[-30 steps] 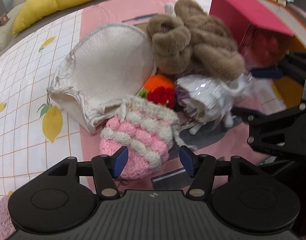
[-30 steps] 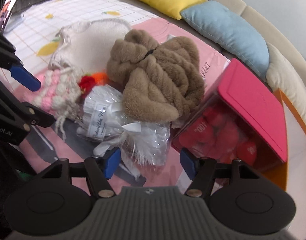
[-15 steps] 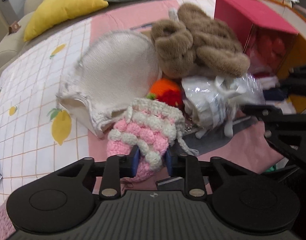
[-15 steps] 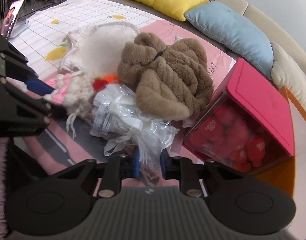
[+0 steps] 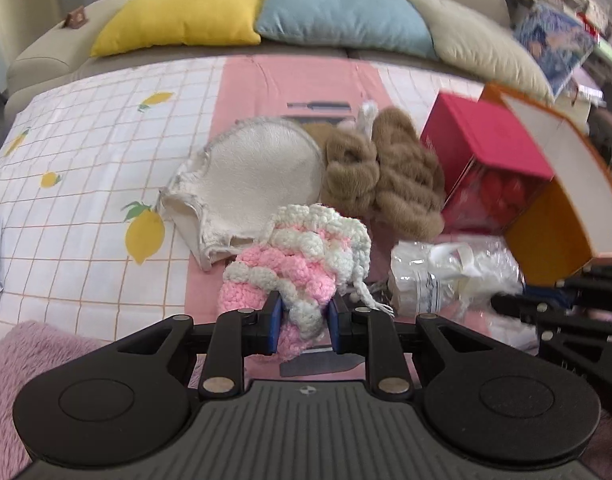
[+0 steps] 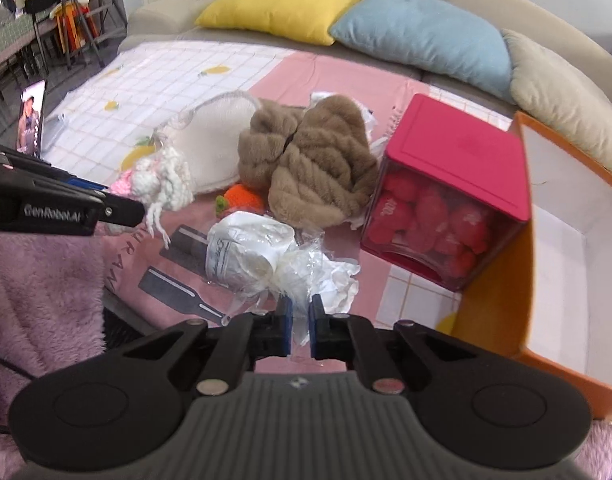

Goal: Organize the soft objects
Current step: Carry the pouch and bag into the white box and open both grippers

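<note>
Both grippers have just closed: the left gripper [image 5: 304, 316] jaws pinch the pink-and-white knitted pouch [image 5: 298, 256], the right gripper [image 6: 299, 320] jaws pinch the clear plastic bag [image 6: 266, 256], both mid-bed, probably bound for the orange box [image 6: 562, 240].

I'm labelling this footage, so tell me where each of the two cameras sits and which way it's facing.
Left wrist: on the left gripper, looking down at its fingers clamping the pink crochet pouch; the right gripper shows at the right edge.
Right wrist: on the right gripper, fingers pinching the clear plastic bag; left gripper at left.
Shared: brown plush, red box.
</note>
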The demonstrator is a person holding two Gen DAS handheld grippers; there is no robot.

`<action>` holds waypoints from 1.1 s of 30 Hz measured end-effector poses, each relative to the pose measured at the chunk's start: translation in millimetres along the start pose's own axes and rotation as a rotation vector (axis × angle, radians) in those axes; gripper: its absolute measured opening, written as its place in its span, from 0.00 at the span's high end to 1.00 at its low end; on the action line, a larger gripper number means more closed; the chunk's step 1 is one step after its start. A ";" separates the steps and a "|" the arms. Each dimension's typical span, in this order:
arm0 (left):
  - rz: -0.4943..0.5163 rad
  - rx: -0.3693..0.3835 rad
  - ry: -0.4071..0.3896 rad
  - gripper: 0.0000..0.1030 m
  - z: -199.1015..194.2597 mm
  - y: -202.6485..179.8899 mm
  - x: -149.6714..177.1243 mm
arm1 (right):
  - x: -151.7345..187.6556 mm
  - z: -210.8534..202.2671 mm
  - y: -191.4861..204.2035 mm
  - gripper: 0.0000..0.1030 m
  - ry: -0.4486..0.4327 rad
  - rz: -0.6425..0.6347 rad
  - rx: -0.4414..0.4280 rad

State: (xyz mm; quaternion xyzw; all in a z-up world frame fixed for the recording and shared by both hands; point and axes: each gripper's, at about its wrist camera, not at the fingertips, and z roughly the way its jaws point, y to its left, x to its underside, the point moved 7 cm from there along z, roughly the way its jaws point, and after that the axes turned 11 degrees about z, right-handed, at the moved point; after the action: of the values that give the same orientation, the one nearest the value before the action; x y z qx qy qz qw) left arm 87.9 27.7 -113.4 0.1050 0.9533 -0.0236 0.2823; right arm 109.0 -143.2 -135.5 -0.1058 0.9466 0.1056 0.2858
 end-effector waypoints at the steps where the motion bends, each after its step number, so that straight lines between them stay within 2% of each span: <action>1: -0.005 0.003 -0.013 0.75 -1.8 -2.6 -2.7 | -0.2 -6.4 -0.3 0.95 -0.011 0.010 -0.005; 6: -0.020 0.027 -0.066 0.75 -27.1 -10.3 -14.5 | -1.6 -38.7 -2.9 0.95 -0.084 0.045 -0.018; 11: -0.003 0.071 -0.135 0.75 -44.7 -27.6 -36.9 | -14.8 -75.0 -22.1 0.95 -0.185 0.095 0.003; 15: 0.025 0.145 -0.171 0.75 -51.0 -51.7 -57.4 | -24.8 -100.4 -54.4 0.95 -0.263 0.164 0.064; 18: 0.034 0.239 -0.170 0.75 -47.7 -75.1 -71.0 | -29.6 -113.8 -90.0 0.95 -0.302 0.239 0.136; 22: 0.113 0.317 -0.178 0.75 -42.0 -113.9 -102.0 | -33.0 -119.8 -143.5 0.95 -0.303 0.344 0.220; 28: 0.293 0.399 -0.215 0.75 -26.7 -194.9 -146.7 | -30.0 -123.1 -202.9 0.95 -0.287 0.389 0.345; 33: 0.314 0.487 -0.164 0.75 0.0 -246.5 -156.6 | -19.8 -111.6 -229.7 0.95 -0.230 0.385 0.407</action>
State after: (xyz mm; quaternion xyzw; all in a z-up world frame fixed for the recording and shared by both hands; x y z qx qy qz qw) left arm 163.4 -242.4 -31.8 0.3133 0.8658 -0.2162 0.3249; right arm 127.1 -388.9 -65.5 0.1478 0.9123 -0.0228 0.3811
